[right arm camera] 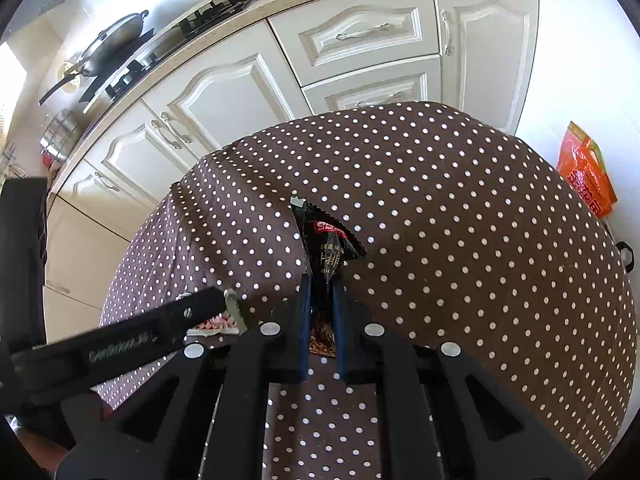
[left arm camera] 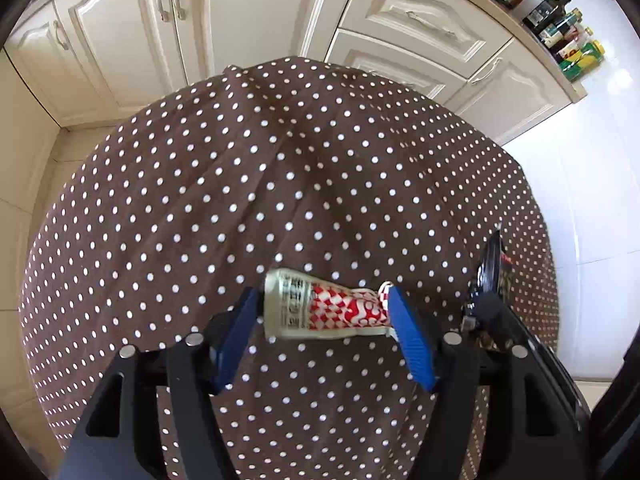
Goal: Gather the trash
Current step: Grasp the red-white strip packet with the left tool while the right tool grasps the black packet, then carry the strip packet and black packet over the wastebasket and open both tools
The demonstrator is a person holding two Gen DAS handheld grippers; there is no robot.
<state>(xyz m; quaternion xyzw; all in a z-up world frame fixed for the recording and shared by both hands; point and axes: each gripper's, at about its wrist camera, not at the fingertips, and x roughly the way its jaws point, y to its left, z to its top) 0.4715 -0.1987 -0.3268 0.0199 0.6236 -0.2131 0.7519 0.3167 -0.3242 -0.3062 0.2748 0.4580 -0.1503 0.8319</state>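
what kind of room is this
Most likely a home kitchen: cream cabinets under a countertop, a wok on a gas hob, and bottles on the counter, behind a table with a polka-dot tablecloth.

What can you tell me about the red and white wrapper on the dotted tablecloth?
The red and white wrapper is a crumpled, flattened packet with a pale printed end and a checked red end. It lies crosswise on the brown dotted tablecloth, between the blue pads of the open left gripper; whether they touch it is unclear.

Bright daylight, floor [left arm camera: 580, 184] glare, strong fisheye edge warp, slight blur.
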